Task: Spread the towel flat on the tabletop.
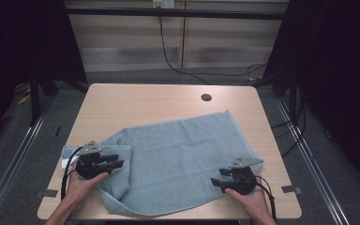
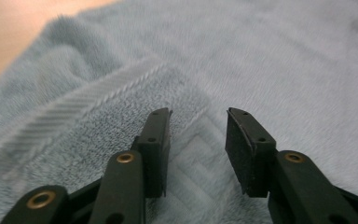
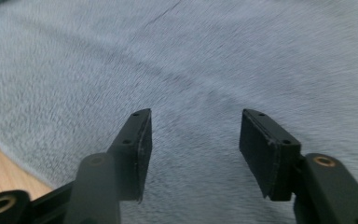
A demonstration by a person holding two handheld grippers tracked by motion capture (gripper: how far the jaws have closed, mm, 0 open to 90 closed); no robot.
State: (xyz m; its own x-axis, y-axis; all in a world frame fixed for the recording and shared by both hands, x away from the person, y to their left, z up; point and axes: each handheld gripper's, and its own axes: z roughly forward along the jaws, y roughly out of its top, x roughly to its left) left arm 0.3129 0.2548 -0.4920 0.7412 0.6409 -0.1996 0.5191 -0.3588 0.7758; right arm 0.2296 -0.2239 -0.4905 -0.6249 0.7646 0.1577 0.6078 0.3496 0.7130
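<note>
A light blue towel [image 1: 178, 159] lies spread across the near half of the table [image 1: 136, 101], its long axis running from the near left corner toward the far right edge. The left gripper [image 1: 117, 161] hovers part-open over the folded-back left corner, holding nothing. The right gripper [image 1: 218, 178], jaws apart and empty, sits over the towel's near right edge.

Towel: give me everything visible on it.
The towel is pale blue-grey terry, soft and fuzzy, spread mostly flat across the wooden table, skewed to its edges. Its left end is folded back on itself, showing a woven border band and a patterned panel. The near left edge is rumpled. The left claw hovers open over the folded flap; the right claw is open over the near right part. Neither pinches the cloth.
</note>
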